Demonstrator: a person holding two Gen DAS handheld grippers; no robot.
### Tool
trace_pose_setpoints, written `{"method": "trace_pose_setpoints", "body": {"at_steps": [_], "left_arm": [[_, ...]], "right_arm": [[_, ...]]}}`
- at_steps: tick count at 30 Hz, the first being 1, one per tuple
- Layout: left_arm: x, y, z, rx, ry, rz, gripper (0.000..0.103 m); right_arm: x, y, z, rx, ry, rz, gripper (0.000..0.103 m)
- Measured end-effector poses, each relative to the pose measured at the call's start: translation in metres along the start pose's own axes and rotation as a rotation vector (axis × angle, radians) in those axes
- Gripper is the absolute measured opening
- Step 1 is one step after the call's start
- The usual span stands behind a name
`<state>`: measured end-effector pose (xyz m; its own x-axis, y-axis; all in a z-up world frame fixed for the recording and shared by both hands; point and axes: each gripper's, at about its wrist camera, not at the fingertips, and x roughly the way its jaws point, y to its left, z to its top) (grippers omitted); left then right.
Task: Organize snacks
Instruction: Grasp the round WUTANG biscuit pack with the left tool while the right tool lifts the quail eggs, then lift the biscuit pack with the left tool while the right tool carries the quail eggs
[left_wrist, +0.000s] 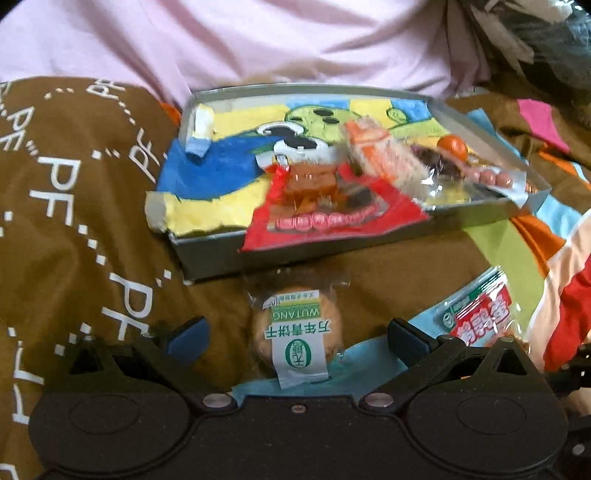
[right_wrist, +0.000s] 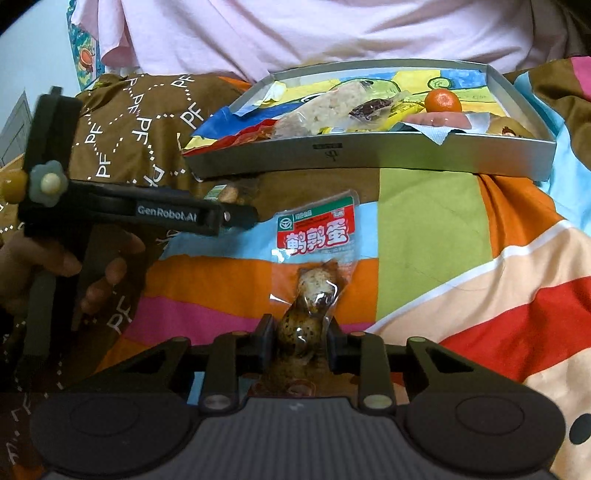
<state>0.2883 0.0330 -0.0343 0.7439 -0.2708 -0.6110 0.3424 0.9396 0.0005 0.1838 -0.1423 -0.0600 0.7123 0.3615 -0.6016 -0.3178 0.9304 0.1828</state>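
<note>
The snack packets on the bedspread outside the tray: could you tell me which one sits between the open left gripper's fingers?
The round biscuit packet with the green and white label; the quail egg packet is in the right gripper.

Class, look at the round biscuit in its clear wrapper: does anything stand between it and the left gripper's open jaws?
Nothing visible does. The wrapped round biscuit lies on the bedspread between the open fingers of the left gripper, untouched by either.

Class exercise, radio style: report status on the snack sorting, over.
Right hand-held gripper shut on quail egg pack. Left hand-held gripper open around biscuit packet. Tray ahead, path clear.
</note>
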Motion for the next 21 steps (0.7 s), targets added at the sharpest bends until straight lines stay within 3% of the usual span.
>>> {"method": "trace_pose_setpoints", "body": {"at_steps": [6,11,15,21], "left_arm": [[0.003,0.004,0.000,-0.015,0.004,-0.050,0.101],[0.000,0.005,-0.002,-0.042,-0.013,-0.089,0.075],[-0.001,0.010,-0.003,-0.068,-0.014,-0.070,0.054],[-0.004,0.013,-0.006,-0.088,-0.009,-0.070,0.052]], "right_arm": [[0.002,0.001,0.002,0.001,0.005,-0.004,0.032],[0.002,0.001,0.002,0.003,0.005,-0.003,0.032],[0.002,0.001,0.002,0.006,0.006,-0.001,0.032],[0.002,0.000,0.002,0.009,0.008,0.001,0.032]]}}
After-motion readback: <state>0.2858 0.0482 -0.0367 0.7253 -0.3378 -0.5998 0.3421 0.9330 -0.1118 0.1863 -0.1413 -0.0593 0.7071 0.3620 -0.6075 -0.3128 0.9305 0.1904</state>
